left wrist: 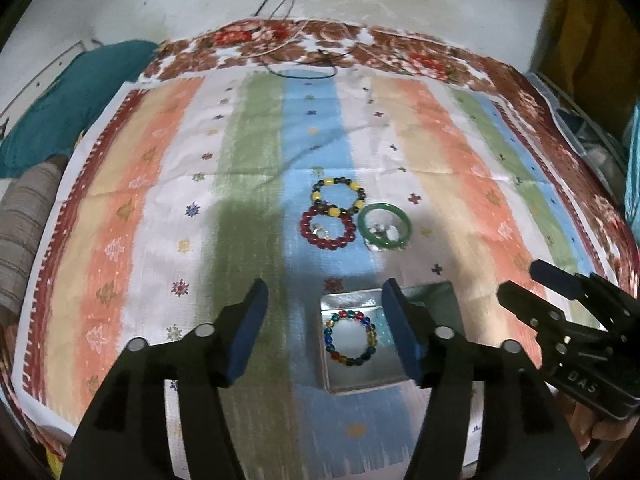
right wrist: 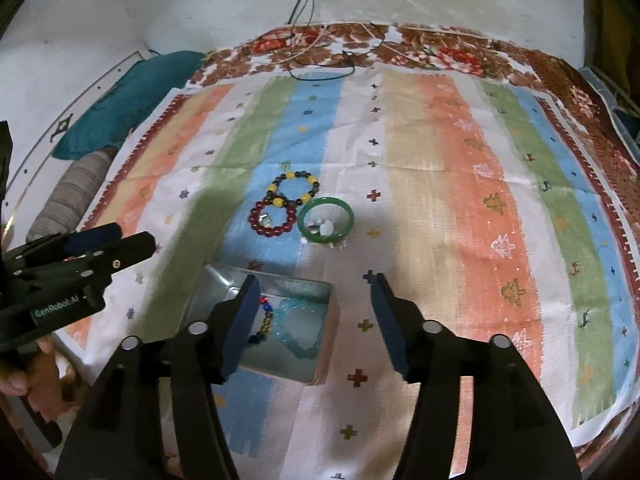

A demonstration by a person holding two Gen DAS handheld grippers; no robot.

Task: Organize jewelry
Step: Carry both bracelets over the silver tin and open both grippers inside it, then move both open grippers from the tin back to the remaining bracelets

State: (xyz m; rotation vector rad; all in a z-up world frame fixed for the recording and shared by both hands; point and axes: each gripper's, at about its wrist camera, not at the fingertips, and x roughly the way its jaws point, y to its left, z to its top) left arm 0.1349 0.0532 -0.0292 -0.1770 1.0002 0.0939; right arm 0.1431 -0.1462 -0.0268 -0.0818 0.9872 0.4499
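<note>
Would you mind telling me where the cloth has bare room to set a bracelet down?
Free: orange stripes right of the green bangle, and green and white stripes left of the red bracelet. Crowded: the blue stripe, where the yellow-and-black bracelet adjoins both, above the tin.

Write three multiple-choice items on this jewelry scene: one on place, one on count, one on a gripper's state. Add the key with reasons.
1. Where does the multicoloured bead bracelet lie?
A. in the metal tin
B. on the cloth
C. between jaws

2. How many bracelets lie on the striped cloth outside the tin?
A. one
B. three
C. five

3. How is the left gripper?
A. shut on a bangle
B. open, empty
C. out of view

Key: A, tin walls surround it; B, yellow-black bracelet, red bracelet and green bangle; B, jaws spread with nothing between.
</note>
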